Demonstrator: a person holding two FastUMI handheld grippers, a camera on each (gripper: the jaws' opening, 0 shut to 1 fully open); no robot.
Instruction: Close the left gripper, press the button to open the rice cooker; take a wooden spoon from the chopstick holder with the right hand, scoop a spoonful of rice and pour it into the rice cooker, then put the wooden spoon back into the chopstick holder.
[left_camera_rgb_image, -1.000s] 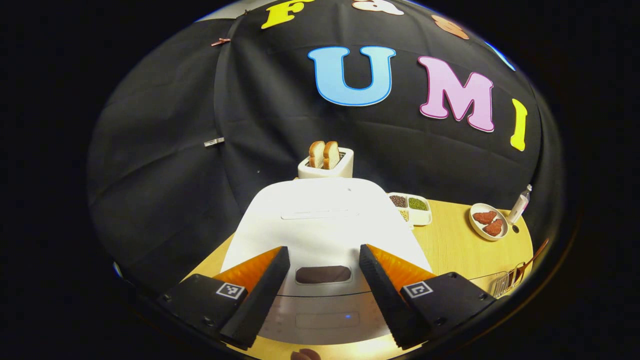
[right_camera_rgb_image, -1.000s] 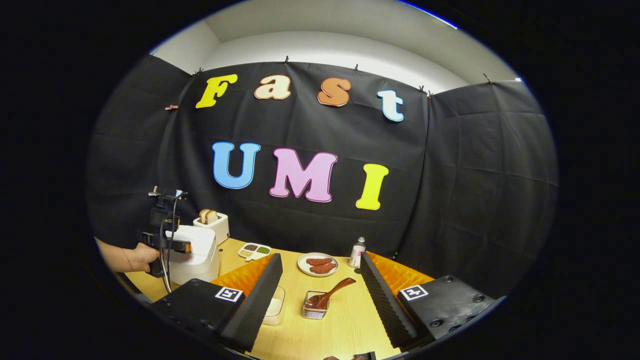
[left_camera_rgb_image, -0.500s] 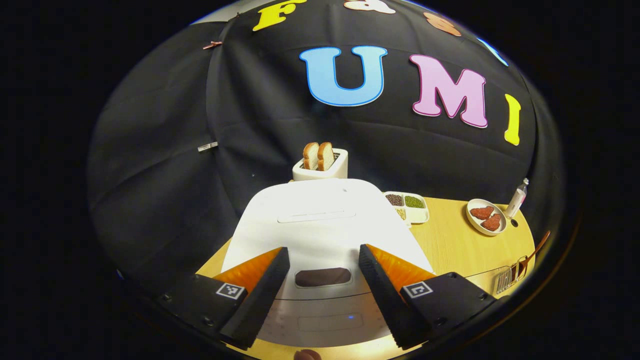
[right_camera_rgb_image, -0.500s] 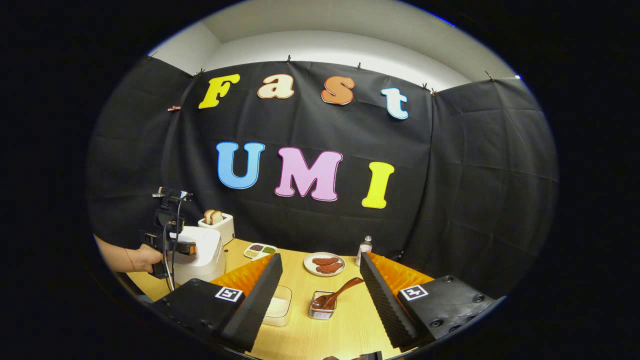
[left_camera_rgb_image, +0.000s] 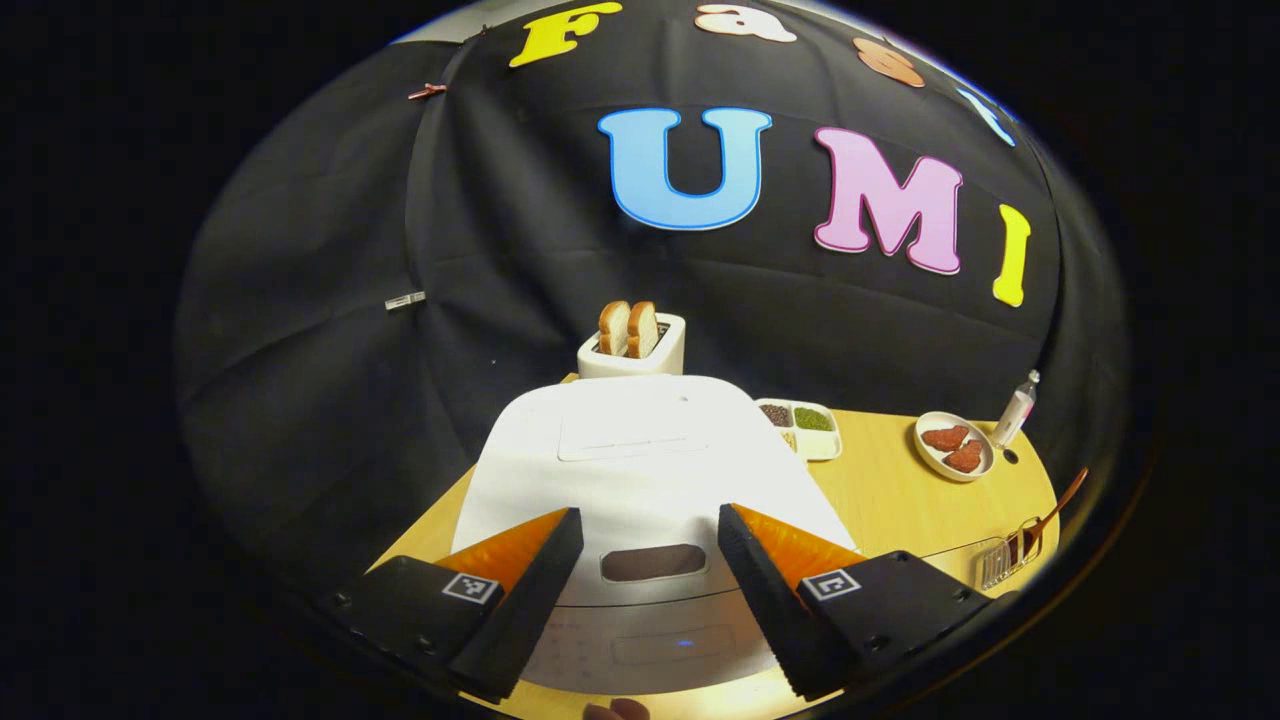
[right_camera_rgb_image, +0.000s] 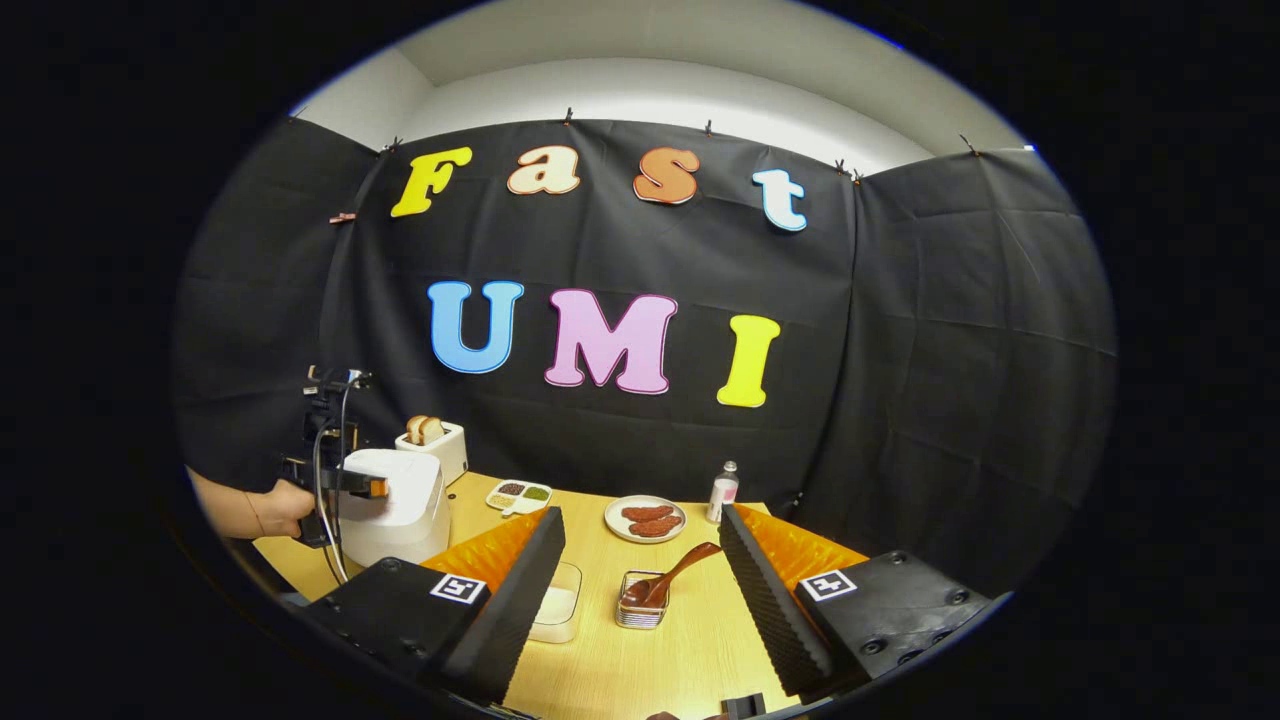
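Left gripper view looks down on the rice cooker (left_camera_rgb_image: 640, 470), lid down, its dark button (left_camera_rgb_image: 653, 562) between the left tool's (left_camera_rgb_image: 648, 585) wide-apart fingers, lined up for pressing. Right tool (right_camera_rgb_image: 640, 590), also wide, faces the wooden spoon (right_camera_rgb_image: 668, 580) leaning in its holder (right_camera_rgb_image: 640, 612) on the counter (right_camera_rgb_image: 690, 640).

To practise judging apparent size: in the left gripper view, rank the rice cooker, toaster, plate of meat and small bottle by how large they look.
1. Rice cooker, though nearness to the camera enlarges it.
2. Toaster.
3. Plate of meat.
4. Small bottle.
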